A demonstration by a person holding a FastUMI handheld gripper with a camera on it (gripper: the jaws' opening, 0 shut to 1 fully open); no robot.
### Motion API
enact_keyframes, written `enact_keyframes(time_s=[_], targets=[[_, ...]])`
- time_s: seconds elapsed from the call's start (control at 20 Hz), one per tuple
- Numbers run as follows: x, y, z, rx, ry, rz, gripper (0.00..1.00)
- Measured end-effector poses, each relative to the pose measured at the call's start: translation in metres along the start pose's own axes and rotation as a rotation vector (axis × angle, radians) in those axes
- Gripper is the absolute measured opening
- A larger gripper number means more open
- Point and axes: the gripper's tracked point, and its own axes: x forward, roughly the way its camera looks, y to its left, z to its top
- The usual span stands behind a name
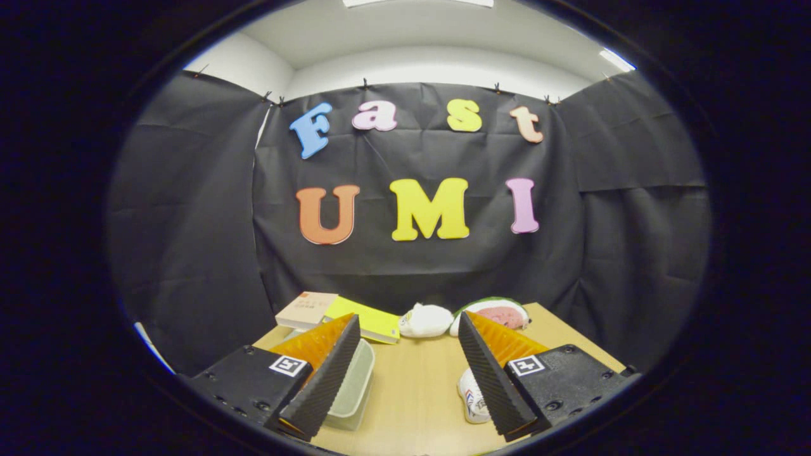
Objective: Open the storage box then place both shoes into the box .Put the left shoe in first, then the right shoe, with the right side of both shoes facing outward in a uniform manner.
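Your tongs (408, 367) sit low in the frame with both fingers spread wide apart, released, nothing between them but bare desk (415, 392). They hover above the wooden surface rather than touching anything you can see.

Lower left of the frame, the storage box (355, 383) lies partly hidden behind your left finger (326, 373): a pale, translucent container whose rim and one wall show just beside the inner edge of that finger. You cannot tell from here whether a lid is on it or off.

Lower right, a white shoe (472, 396) with small coloured markings pokes out from under your right finger (491, 373), resting on the desk close to that finger's inner edge. Most of it is covered, so which shoe it is and which way it faces cannot be told.

Beyond the fingertips, in the middle of the frame at the far edge of the desk, a second white shoe-like shape (426, 320) lies against the black cloth; it is too small to be sure of. Just right of it, touching or nearly so, is a watermelon-slice toy (497, 313). To its left a yellow-green book (367, 320) lies flat, with a beige book (307, 310) next to it, farther left.

The black cloth wall (190, 240) closes in the booth behind everything.
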Motion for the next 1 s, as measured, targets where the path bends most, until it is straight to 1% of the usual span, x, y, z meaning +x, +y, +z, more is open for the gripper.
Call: enact_keyframes(time_s=[0.2,0.4,0.5,0.6,0.8,1.0], targets=[[0.041,-0.003,-0.016,0.071,0.097,0.099,1.00],[0.087,0.001,-0.037,0.179,0.223,0.229,1.00],[0.110,0.000,-0.048,0.238,0.261,0.293,1.00],[0.129,-0.003,-0.058,0.283,0.288,0.338,1.00],[0.154,0.009,-0.092,0.329,0.426,0.477,1.00],[0.164,0.035,-0.123,0.492,0.581,0.649,1.00]])
